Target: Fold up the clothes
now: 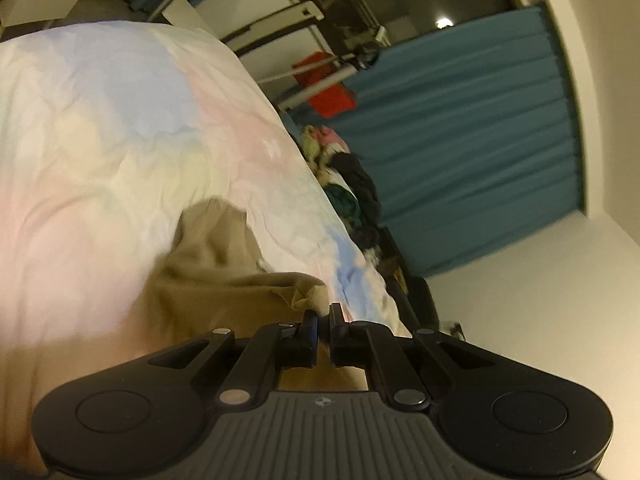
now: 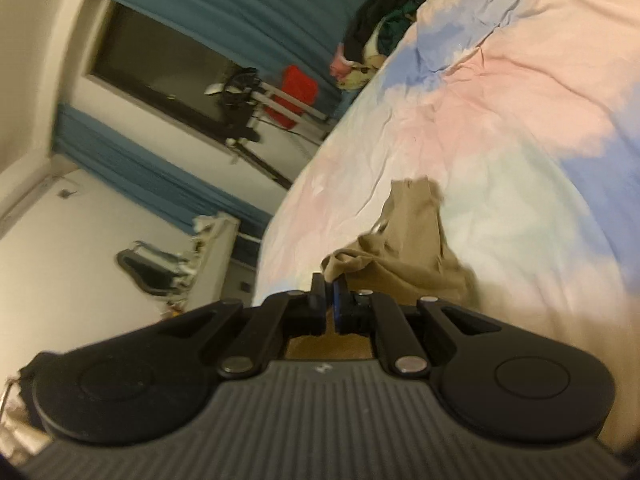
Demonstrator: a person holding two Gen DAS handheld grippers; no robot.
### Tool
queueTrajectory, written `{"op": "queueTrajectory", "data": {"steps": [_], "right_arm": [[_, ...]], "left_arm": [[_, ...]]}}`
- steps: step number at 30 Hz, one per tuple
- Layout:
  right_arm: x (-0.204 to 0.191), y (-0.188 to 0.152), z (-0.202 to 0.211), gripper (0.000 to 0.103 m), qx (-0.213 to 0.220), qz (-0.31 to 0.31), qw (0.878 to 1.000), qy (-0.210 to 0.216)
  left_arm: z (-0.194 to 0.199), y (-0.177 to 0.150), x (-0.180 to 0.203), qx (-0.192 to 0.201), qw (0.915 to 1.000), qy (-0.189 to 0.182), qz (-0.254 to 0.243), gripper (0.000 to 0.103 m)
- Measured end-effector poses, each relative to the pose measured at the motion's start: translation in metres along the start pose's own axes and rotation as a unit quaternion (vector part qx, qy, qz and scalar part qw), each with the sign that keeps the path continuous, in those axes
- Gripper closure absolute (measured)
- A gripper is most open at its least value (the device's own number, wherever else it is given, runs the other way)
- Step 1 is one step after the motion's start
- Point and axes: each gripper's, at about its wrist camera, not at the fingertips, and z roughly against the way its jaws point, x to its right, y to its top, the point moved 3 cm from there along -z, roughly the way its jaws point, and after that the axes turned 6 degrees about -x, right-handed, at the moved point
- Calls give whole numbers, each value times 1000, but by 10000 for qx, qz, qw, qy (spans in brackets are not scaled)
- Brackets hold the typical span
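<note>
A tan garment [image 1: 216, 272] hangs and trails over a pastel tie-dye bedspread [image 1: 100, 120]. My left gripper [image 1: 323, 312] is shut on an edge of the tan garment, its jaws pinched together on the cloth. In the right wrist view the same tan garment [image 2: 412, 248] drapes down toward the bedspread [image 2: 500, 120]. My right gripper [image 2: 330, 286] is shut on another bunched edge of it. Both views are tilted and blurred.
A heap of mixed clothes [image 1: 348, 184] lies at the far edge of the bed, also in the right wrist view [image 2: 380, 40]. Teal curtains [image 1: 460, 140], a dark window and a red item on a rack [image 1: 328, 92] stand behind.
</note>
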Motion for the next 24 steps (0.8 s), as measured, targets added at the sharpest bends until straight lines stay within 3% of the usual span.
{"op": "queueTrajectory", "data": {"steps": [6,10,17,24], "right_arm": [[-5,60,-95,96,-50,36,9986,-519],[12,77,-145,96,-164,92,9975,-678],[48,85,-198,96,-391,208,9967,-679],[63,88,-217,93,-548,169,9954,-762]], "left_arm": [[-94,60,13,95,9973,636,-348,97],[-148,84,0,161,9924,1033,-646,97],[-199,94,-43,95,9907,1048,-860,97],[-221,99,-51,-95,9867,1165,-1133,96]]}}
